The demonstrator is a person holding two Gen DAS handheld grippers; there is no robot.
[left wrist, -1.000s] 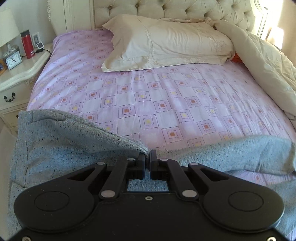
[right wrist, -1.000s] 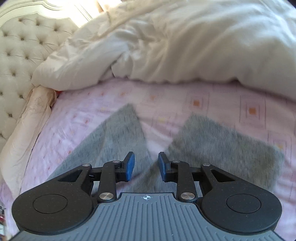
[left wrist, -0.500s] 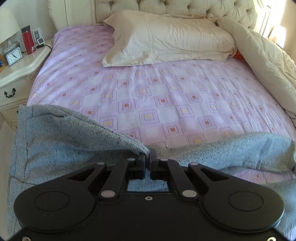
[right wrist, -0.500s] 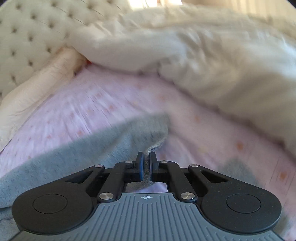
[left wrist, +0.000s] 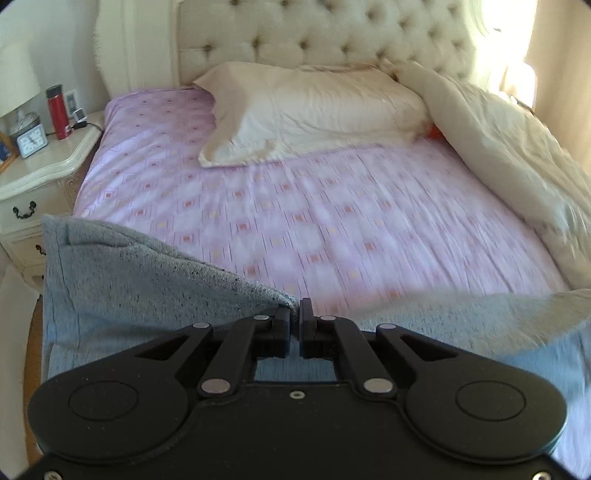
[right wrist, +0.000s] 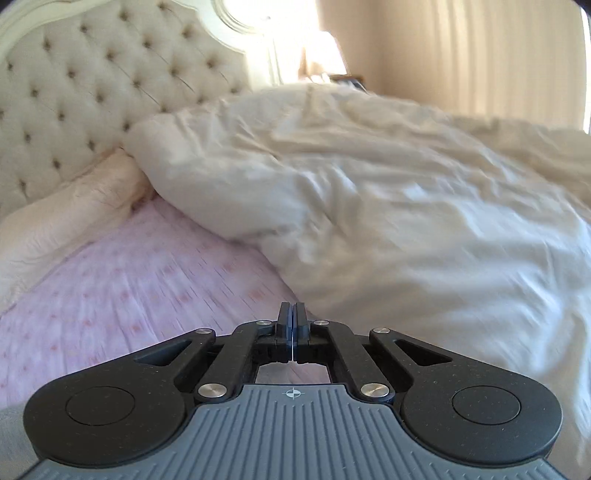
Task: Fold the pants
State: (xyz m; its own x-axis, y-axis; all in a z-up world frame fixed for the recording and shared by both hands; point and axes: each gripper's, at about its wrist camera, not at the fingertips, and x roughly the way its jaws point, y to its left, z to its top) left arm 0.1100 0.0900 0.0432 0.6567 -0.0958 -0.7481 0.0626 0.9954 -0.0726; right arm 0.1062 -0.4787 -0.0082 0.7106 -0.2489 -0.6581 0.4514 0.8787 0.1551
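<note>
The grey pants (left wrist: 110, 280) lie across the near part of the bed, with one part at the left and a leg (left wrist: 461, 317) reaching off to the right. My left gripper (left wrist: 293, 310) is shut on a raised edge of the grey cloth, which peaks right at its fingertips. In the right wrist view my right gripper (right wrist: 291, 314) is shut, its blue pads pressed flat together above the purple sheet (right wrist: 129, 277). No grey cloth shows between them. The right gripper does not appear in the left wrist view.
A cream pillow (left wrist: 310, 114) lies against the tufted headboard (left wrist: 325, 33). A bulky cream duvet (right wrist: 388, 206) is heaped along the right side of the bed. At the left, a nightstand (left wrist: 40, 166) carries a red bottle (left wrist: 57, 110), a clock and a lamp.
My right gripper closed on a grey pant leg, then rose and rolled; the pants have left its view. My left gripper lifted with the cloth, so more headboard shows.
</note>
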